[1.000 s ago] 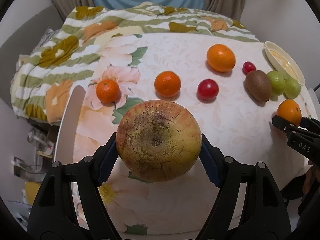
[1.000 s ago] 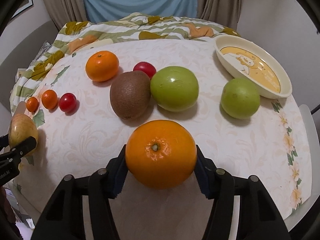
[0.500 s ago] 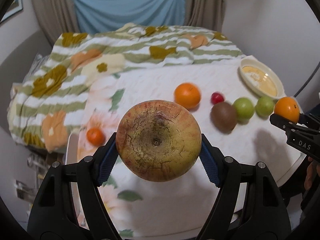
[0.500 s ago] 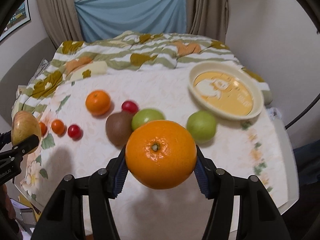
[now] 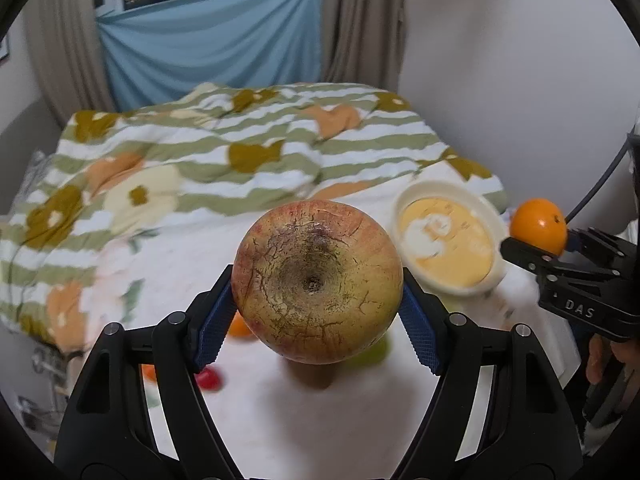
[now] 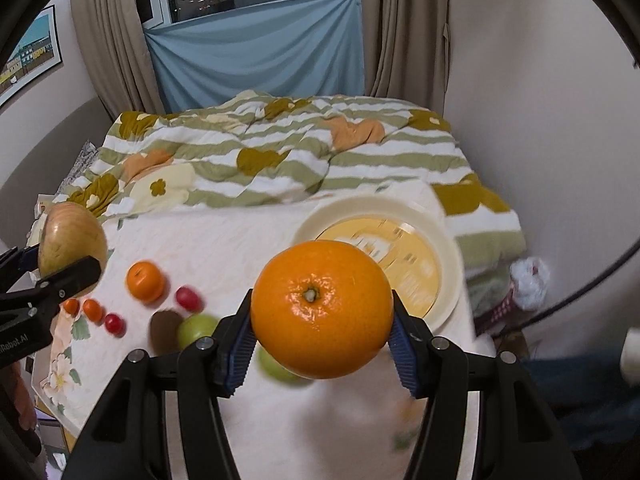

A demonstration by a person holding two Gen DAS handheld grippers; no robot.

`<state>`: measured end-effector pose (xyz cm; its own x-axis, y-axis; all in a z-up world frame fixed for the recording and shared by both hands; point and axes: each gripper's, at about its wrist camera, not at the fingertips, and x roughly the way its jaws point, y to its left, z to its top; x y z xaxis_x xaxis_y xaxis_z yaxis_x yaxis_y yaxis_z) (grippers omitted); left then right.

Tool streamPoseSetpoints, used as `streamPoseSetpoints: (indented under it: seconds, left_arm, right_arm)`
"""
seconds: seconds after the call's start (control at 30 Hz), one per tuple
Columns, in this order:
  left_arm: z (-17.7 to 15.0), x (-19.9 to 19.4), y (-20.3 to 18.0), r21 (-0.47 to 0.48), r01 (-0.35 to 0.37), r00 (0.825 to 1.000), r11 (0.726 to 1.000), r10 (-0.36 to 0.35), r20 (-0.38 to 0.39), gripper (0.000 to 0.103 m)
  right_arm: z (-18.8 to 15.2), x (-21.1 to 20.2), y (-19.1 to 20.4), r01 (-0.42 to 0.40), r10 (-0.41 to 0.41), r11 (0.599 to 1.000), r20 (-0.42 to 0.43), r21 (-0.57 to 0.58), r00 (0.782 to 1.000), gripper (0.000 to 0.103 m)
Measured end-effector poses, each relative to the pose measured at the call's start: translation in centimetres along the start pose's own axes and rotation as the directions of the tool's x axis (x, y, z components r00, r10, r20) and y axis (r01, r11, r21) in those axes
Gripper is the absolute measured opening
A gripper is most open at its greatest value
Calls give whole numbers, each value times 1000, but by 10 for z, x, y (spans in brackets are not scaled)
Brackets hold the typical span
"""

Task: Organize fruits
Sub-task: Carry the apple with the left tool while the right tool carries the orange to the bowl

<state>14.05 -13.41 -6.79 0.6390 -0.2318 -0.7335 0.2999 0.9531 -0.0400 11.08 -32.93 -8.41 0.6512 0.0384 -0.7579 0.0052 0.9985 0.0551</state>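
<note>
Between the blue pads of my left gripper [image 5: 318, 316] I have the big yellow-red apple [image 5: 317, 282] clamped on both sides, held clear above the table [image 5: 304, 412]. My right gripper [image 6: 322, 338] is closed the same way on a large orange [image 6: 322, 308], stem end facing the camera, also off the surface. Just beyond the orange and to its right sits the cream bowl [image 6: 448, 248] with a yellow inside; from the left gripper it lies ahead and to the right, between the apple and my other gripper. Below and left of the right gripper's fingers lie a mandarin [image 6: 145, 281], a kiwi [image 6: 165, 330], a green fruit [image 6: 196, 330], red cherry tomatoes [image 6: 114, 323] and small orange ones [image 6: 93, 309], all blurred. Another green fruit [image 6: 280, 370] peeks from under the orange. Past the table lies a striped floral quilt [image 6: 280, 152].
</note>
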Motion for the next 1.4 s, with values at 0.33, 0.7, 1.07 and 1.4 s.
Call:
streamPoseSetpoints:
  seconds: [0.33,0.7,1.07,1.4]
  left_arm:
    - [43,77,-74,15,53,998,998,-52,-33,83]
    - [61,160,-119,127,112,989,986,-98,-109,83]
    - [62,211,-148,257,177,975,950,-133,-181,83]
    - [59,220,-157,327,217,968,920,-162,-190,89]
  right_arm:
    - [41,39,-69,-21,21,999,-2,-30,1000,55]
    - [51,76,-111,-6,7,1000,-35,21,999,55]
    - [46,87,-136,64,-55,989,-70,134,996,55]
    - [39,85,-147,115,-99,972,-86,203,991,55]
